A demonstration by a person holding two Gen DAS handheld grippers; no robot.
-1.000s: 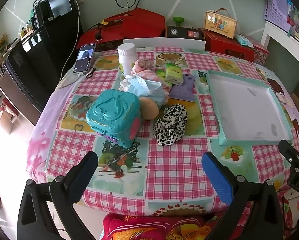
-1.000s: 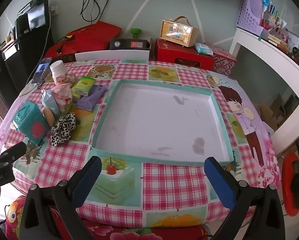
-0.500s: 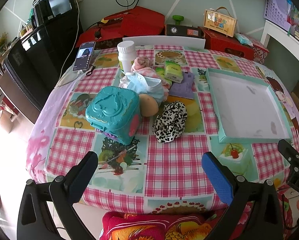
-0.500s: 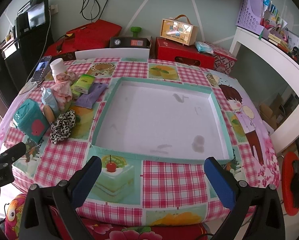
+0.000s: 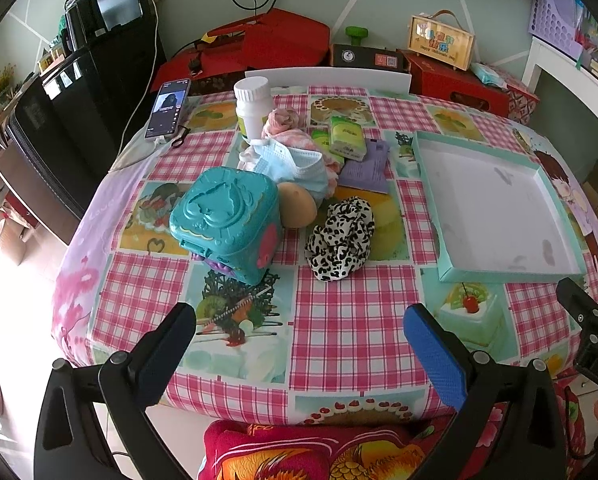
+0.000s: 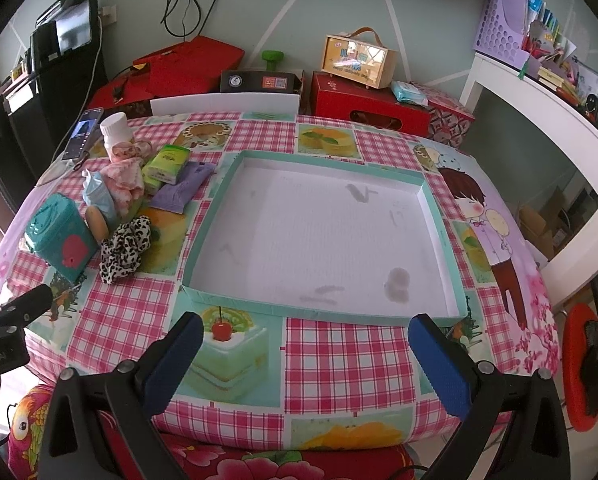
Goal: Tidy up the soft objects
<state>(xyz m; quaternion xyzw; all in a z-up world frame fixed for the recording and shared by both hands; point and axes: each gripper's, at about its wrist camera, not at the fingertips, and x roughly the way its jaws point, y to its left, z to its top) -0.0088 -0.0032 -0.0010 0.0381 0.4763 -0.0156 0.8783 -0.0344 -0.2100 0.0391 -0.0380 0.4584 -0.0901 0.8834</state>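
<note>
Tabletop [image 5: 339, 320] under a pink-checked cloth with cake and fruit prints; red boxes and a black cabinet behind it. Left gripper [image 5: 299, 344] hangs over the near edge, jaws spread wide, nothing between them. Ahead of it and slightly to its right, well apart, lies the leopard-print scrunchie [image 5: 341, 238]. To the left of the scrunchie, a tan round sponge [image 5: 297, 205] leans against the teal plastic box [image 5: 227, 222]. Beyond those, a heap: blue face mask [image 5: 295, 164], pink cloth [image 5: 285, 122], green tissue packs [image 5: 345, 136], purple pouch [image 5: 365, 168], white bottle [image 5: 253, 108]; a phone [image 5: 169, 108] sits at the far left edge. Right gripper [image 6: 305, 356] is likewise wide open and empty, over the near edge, directly facing the shallow teal-rimmed tray [image 6: 315, 314], whose white floor holds nothing but grey smudges. From this side the soft items sit off to the left of the tray, the scrunchie [image 6: 125, 248] near its left wall.
</note>
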